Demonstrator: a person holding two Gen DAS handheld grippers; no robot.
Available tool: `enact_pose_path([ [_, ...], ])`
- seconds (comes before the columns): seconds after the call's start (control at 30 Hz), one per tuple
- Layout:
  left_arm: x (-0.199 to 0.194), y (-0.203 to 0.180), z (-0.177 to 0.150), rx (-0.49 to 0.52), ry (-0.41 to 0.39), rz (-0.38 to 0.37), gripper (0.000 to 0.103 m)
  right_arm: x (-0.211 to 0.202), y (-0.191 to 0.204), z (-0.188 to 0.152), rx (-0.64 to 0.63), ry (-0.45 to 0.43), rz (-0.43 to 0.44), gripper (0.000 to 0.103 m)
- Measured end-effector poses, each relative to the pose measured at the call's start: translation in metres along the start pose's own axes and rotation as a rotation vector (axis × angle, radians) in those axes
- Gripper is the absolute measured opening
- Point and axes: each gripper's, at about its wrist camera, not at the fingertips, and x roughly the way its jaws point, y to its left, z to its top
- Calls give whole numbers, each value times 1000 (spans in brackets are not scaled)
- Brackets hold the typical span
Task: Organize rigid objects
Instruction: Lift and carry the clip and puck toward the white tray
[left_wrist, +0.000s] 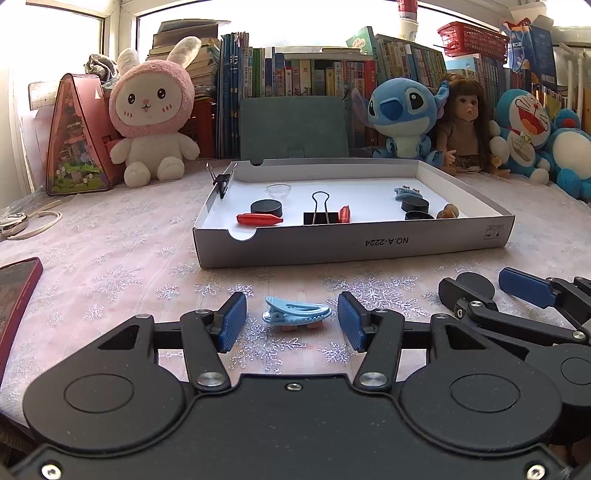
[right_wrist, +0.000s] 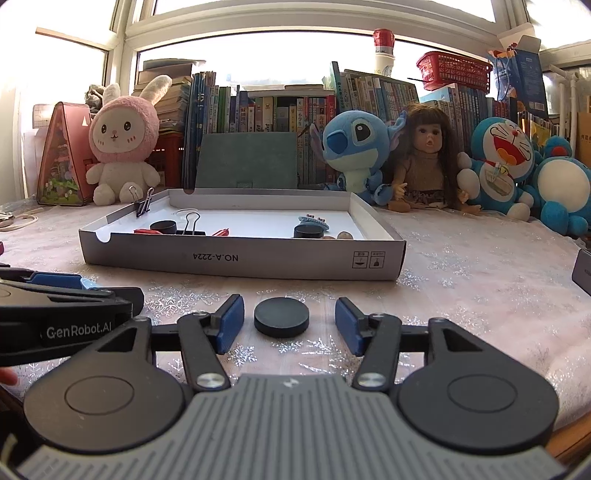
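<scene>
Blue hair clip (left_wrist: 296, 312) lies on the snowflake tablecloth (left_wrist: 122, 254) squarely between the spread fingers of the left gripper (left_wrist: 291, 322), untouched on either side, while just alongside, the right gripper (right_wrist: 289, 325) sits equally wide around a black disc (right_wrist: 281, 316) resting flat on the cloth. Beyond both, the shallow white box (left_wrist: 351, 243) holds red pieces (left_wrist: 259, 219), a black binder clip (left_wrist: 320, 214), more black discs (left_wrist: 415, 204) and another blue clip (left_wrist: 407, 192), with a pink bunny plush (left_wrist: 151, 110) and a Stitch plush (left_wrist: 400, 114) lined up behind.
</scene>
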Motion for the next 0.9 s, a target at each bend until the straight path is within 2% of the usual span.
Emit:
enact_pose_path([
  [0.13, 0, 0, -2, -4, -9, 7, 53, -1, 2, -1, -2, -1, -10, 69],
  [0.2, -1, -1, -2, -3, -10, -3, 45, -1, 3, -1, -2, 0, -13, 69],
  [0.27, -3, -2, -2, 5, -13, -7, 37, -2, 3, -1, 0, 2, -8, 57],
  [0.37, -4, -4, -3, 21, -17, -1, 37, -3, 5, 0, -3, 4, 1, 46],
  [0.5, -6, -3, -1, 20, -10, -2, 37, -4, 7, 2, -14, 9, 14, 37],
  [0.9, -11, 2, 12, 18, 24, -33, 37, -7, -2, 14, 25, 22, 21, 37],
])
